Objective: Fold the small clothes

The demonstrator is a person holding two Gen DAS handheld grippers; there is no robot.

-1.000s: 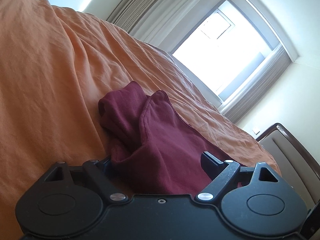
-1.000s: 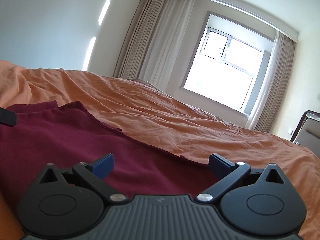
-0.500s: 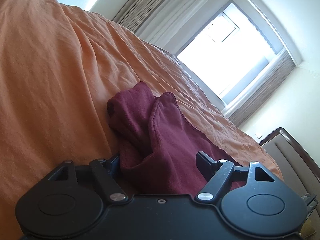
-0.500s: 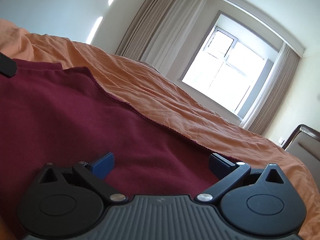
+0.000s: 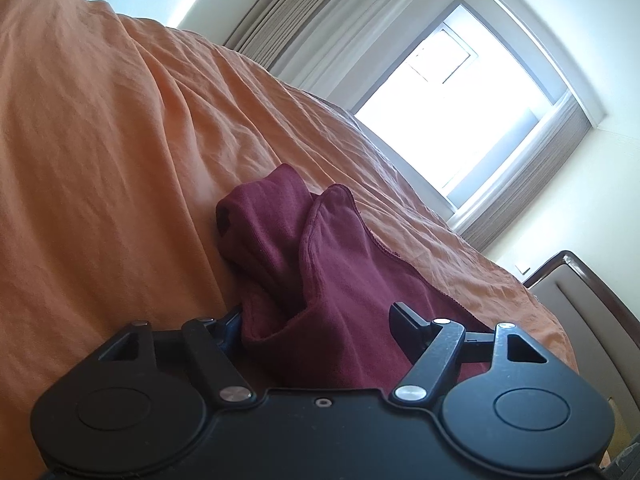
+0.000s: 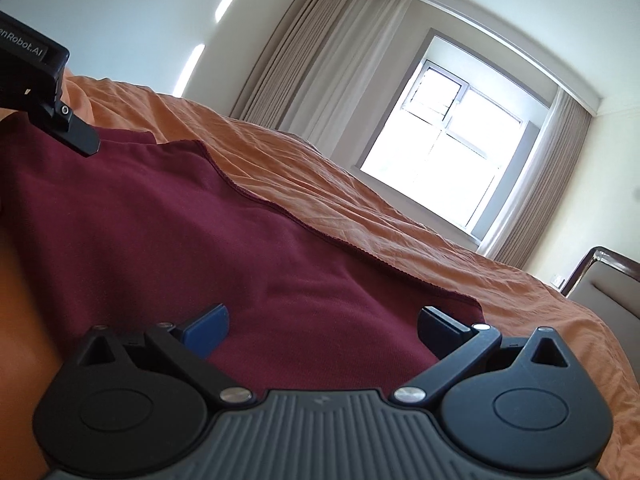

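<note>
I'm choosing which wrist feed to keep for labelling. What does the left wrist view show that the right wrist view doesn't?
Only the left wrist view: the maroon garment bunched into upright folds between the left gripper fingers. Only the right wrist view: the garment spread fairly flat, its hem visible, under the open right gripper, with the other gripper at upper left. Both: orange bedsheet, window, curtains.
</note>
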